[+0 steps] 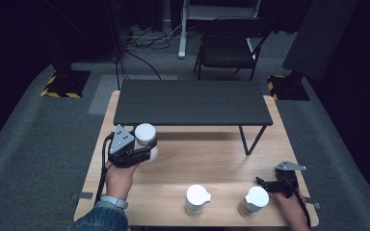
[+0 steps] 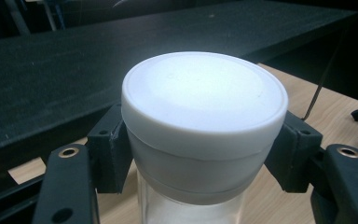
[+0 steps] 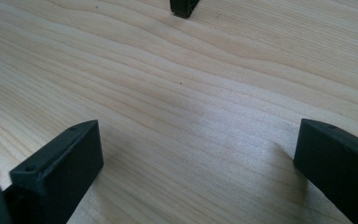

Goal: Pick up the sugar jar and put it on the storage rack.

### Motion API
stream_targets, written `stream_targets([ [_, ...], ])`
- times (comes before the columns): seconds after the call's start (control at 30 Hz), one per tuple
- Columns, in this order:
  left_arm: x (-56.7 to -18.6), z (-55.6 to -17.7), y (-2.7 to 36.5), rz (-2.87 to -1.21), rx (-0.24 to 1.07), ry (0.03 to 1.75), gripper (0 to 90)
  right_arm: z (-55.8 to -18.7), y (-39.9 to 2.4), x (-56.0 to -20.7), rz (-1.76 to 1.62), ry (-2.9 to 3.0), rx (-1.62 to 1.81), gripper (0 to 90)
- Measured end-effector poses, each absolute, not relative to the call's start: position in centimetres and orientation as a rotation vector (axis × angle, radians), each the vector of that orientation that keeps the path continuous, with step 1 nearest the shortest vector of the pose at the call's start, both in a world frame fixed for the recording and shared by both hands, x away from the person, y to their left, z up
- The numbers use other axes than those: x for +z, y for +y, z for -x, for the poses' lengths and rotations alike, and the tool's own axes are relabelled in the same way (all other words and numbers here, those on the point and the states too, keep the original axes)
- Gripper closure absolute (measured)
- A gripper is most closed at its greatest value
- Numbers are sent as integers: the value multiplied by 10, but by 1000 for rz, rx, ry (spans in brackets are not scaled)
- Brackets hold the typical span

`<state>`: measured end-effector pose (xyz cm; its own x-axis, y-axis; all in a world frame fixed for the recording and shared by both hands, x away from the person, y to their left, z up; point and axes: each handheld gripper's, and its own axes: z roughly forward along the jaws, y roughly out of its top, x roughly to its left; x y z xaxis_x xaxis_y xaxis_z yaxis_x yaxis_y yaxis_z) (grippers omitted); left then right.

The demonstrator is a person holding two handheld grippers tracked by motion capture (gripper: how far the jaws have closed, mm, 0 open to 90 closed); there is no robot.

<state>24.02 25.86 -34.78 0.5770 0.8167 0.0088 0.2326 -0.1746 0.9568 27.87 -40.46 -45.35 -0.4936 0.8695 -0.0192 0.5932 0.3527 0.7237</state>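
Clamping a white-lidded jar (image 1: 145,136) by its cap, the left gripper (image 1: 147,150) hovers just before the black shelf (image 1: 192,102). Right gripper (image 1: 265,183), jaws wide, rests beside a brown-filled jar (image 1: 253,200); another jar (image 1: 196,198) stands between.

No legible text, label, brand, number or sign appears on any surface. The white jar lid (image 2: 204,93) is blank.

black shelf (image 1: 192,102) on wooden table (image 1: 212,159) | two white-lidded jars (image 1: 196,198) front | folding chair (image 1: 229,45) behind
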Motion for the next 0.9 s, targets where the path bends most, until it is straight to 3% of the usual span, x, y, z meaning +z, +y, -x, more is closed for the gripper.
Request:
stream_targets([
  [0.9, -299, -246, 248, -1707, 683, 803, 335, -278, -405, -454, -1279, 2219, 936, 9],
])
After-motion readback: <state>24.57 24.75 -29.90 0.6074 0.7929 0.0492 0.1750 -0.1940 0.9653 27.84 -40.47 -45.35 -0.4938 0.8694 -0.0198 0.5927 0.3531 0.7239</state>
